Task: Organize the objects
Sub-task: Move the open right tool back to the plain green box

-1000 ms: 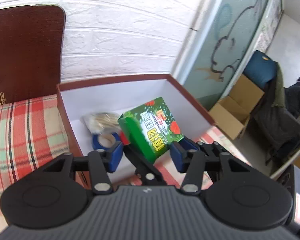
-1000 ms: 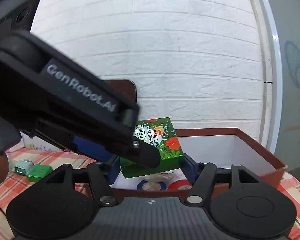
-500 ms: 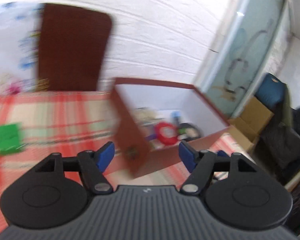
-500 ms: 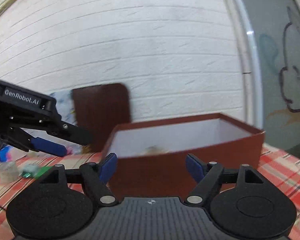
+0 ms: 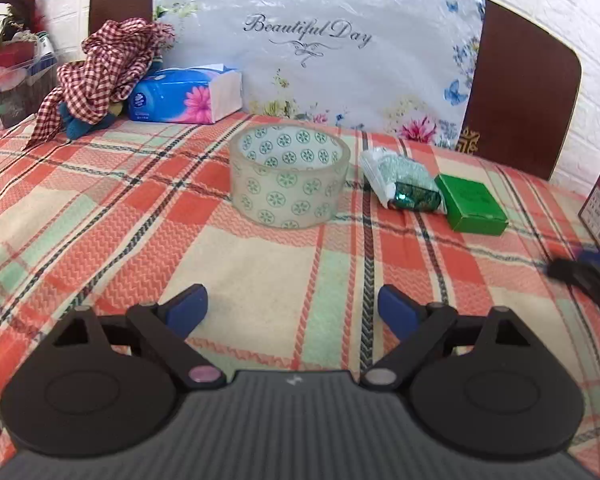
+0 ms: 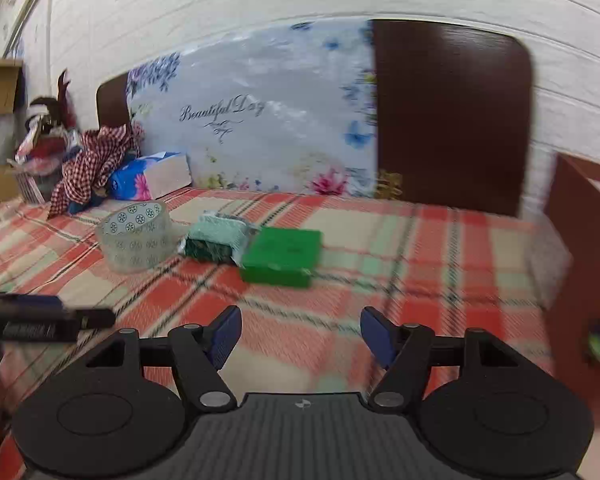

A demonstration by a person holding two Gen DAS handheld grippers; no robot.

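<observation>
Both tongs have swung away from the brown box and its green carton to the loose items on the plaid cloth.

Tape roll (image 5: 288, 176) lies ahead of the left gripper (image 5: 293, 310), well apart; light, stiff, slick, best pinched across its wall. Beside it lie a crinkly packet (image 5: 400, 184) and a small green box (image 5: 471, 203). Left jaws are opening, right gripper (image 6: 300, 334) closing; both empty.

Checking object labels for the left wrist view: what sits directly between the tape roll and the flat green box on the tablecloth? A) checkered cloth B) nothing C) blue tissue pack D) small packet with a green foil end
D: the small packet lies between the tape roll and the green box, touching the box's left edge.
</observation>
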